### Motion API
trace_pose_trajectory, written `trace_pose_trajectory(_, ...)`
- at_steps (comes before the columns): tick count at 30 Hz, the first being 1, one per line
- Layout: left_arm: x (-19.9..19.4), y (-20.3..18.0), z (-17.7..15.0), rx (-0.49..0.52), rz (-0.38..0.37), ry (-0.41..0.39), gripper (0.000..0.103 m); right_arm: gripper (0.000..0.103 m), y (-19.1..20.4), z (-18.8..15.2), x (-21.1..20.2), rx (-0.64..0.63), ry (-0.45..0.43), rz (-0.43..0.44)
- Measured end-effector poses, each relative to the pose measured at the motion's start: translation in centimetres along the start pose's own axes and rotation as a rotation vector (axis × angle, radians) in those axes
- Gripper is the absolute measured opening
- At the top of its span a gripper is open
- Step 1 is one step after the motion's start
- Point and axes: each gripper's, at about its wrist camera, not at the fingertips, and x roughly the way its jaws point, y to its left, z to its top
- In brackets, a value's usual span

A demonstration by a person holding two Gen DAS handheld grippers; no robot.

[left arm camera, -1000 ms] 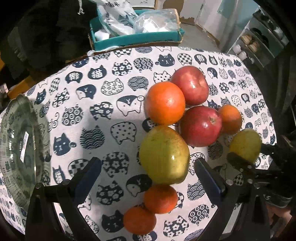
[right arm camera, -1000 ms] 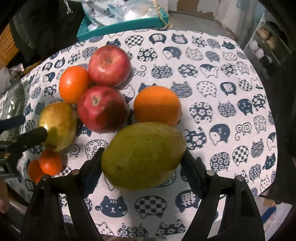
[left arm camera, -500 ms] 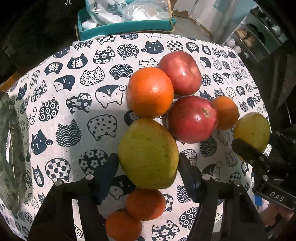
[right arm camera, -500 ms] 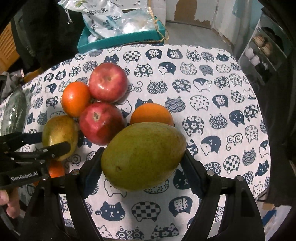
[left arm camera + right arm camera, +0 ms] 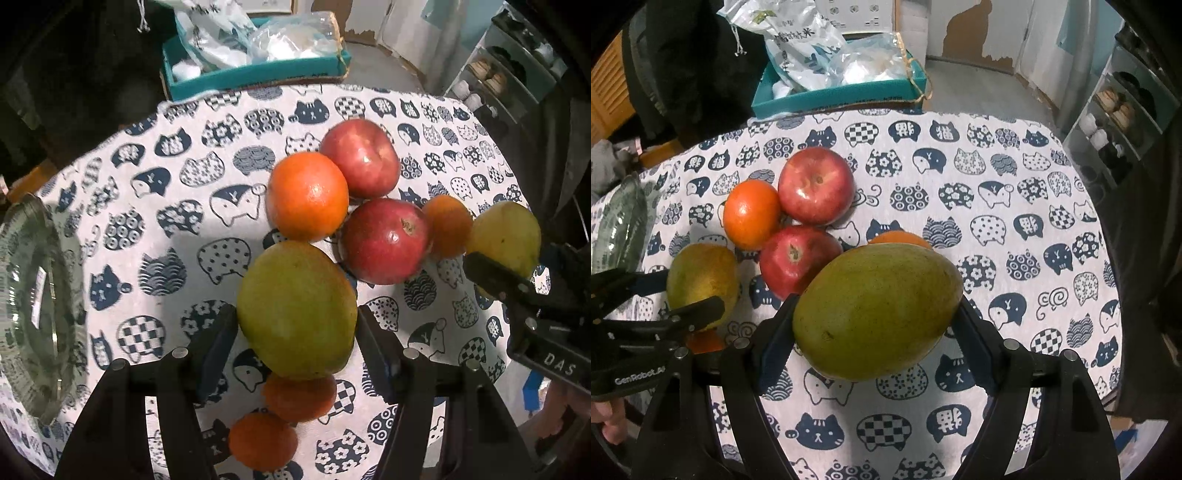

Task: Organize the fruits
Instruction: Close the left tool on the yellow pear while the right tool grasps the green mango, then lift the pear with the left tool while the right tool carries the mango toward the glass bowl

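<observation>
My left gripper (image 5: pixel 295 317) is shut on a green-yellow mango (image 5: pixel 295 306), both pads pressing its sides. Behind that mango lie an orange (image 5: pixel 308 195), two red apples (image 5: pixel 360 157) (image 5: pixel 384 240) and a smaller orange (image 5: pixel 447 225); two small tangerines (image 5: pixel 299 395) (image 5: pixel 262 435) sit in front. My right gripper (image 5: pixel 875 306) is shut on a larger green mango (image 5: pixel 879 314). In the right wrist view the left gripper (image 5: pixel 683 295) shows at the left with its mango (image 5: pixel 701 273). In the left wrist view the right gripper's fingers (image 5: pixel 491 275) hold the second mango (image 5: pixel 506 236).
A cat-print cloth (image 5: pixel 997 206) covers the table. A clear glass plate (image 5: pixel 37 306) stands at its left edge. A teal box (image 5: pixel 842 94) with plastic bags sits beyond the far edge. Shelves (image 5: pixel 1119 110) stand at the right.
My left gripper's jaws, wide around the mango a second ago, have shut on it. The right gripper keeps its mango and has tilted a little, showing more of the room.
</observation>
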Motion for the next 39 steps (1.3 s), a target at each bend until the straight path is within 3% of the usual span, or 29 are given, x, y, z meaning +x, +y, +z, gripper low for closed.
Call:
trace_pose_trajectory(11,-4.0,1.7,0.0,-0.038,0.009,-0.103,0.066,0.079,1.1,1.2,-2.2,-0.028,-0.071,-0.008)
trace_pose_trajectory(39,-15.6,6.3,-1.0,-0.093,0.059,-0.388,0.066,0.079,6.7,4.6,-11.4,-0.117,-0.322,0.068)
